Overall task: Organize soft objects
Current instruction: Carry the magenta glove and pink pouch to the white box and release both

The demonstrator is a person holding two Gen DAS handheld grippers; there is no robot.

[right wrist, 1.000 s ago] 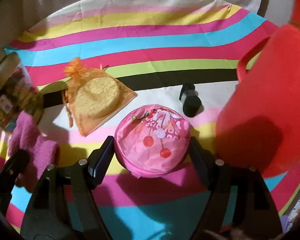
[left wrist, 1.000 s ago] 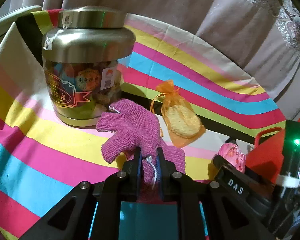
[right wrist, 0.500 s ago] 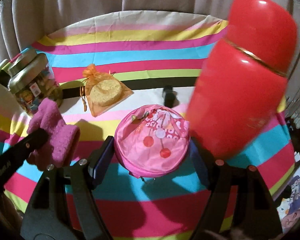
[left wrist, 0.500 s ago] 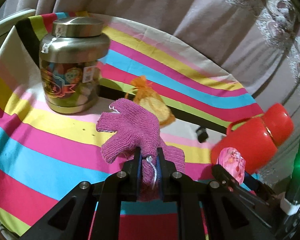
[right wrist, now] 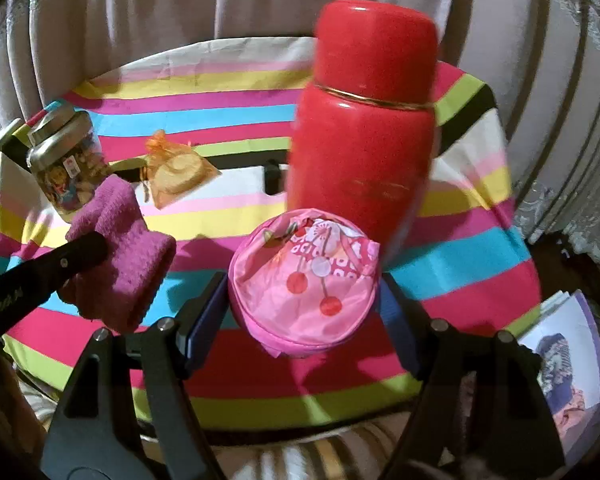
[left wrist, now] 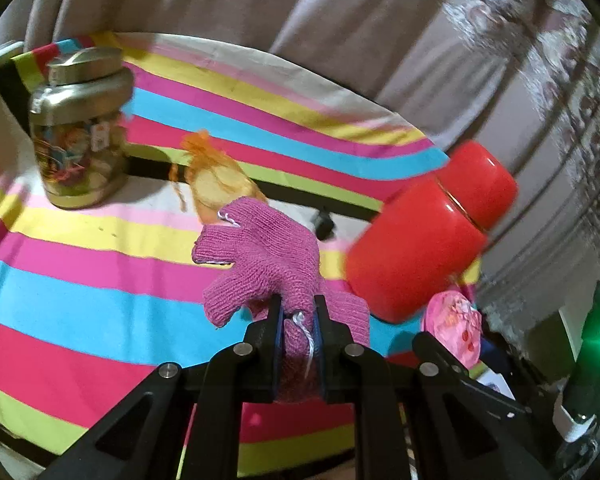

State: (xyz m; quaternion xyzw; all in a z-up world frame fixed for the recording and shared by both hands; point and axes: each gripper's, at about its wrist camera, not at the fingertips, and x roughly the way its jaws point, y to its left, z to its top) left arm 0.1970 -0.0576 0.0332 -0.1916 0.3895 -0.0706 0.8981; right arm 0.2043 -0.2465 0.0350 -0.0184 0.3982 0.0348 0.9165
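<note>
Red flask (right wrist: pixel 364 128) close ahead, right.

Each black hand-held gripper (left wrist: pixel 298 320) (right wrist: pixel 302 310) has silver screws and blue-lined fingers.

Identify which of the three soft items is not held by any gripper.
The orange mesh pouch with a yellowish round pad inside lies free on the striped cloth. The purple knitted glove and pink round cherry-print pouch are both gripped.

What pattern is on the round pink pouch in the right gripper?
Red cherries with white shapes on the round pink fabric pouch, clearest in the right wrist view.
</note>
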